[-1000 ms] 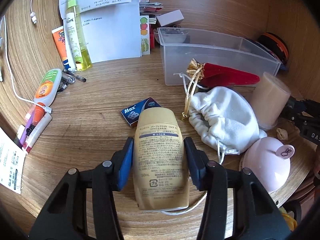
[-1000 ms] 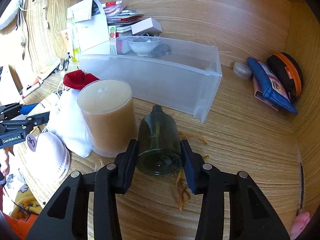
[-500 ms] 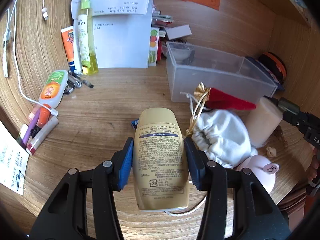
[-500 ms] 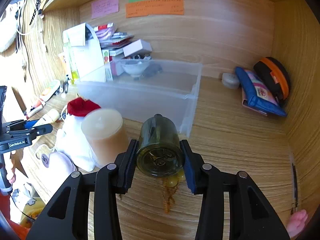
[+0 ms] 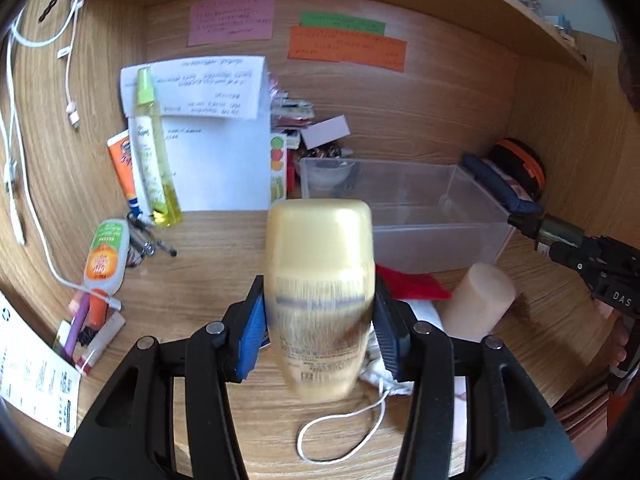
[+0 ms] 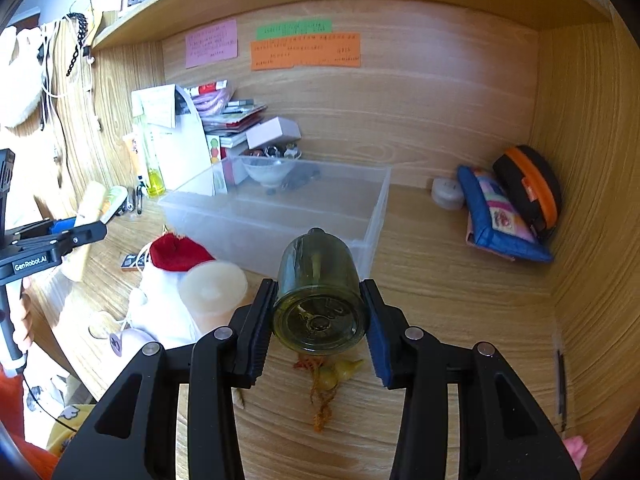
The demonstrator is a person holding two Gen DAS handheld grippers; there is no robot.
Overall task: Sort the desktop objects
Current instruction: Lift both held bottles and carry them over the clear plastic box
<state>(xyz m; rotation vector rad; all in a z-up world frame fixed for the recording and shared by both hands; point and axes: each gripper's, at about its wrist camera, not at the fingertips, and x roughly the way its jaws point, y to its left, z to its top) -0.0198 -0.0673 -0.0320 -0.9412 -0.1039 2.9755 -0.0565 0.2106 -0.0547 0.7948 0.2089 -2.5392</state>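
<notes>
Left gripper (image 5: 320, 328) is clamped on a yellow lotion bottle (image 5: 320, 280); right gripper (image 6: 318, 320) squeezes a green glass jar (image 6: 318, 292), both near the clear bin (image 6: 280, 216).

We read "GenRobot.AI" on the left gripper (image 6: 56, 240) and "DAS" on the right gripper (image 5: 618, 300); the wall notes (image 6: 306, 50) stay illegible to us.

Gripped: cream bottle (image 5: 320, 300), green jar (image 6: 318, 300)
</notes>
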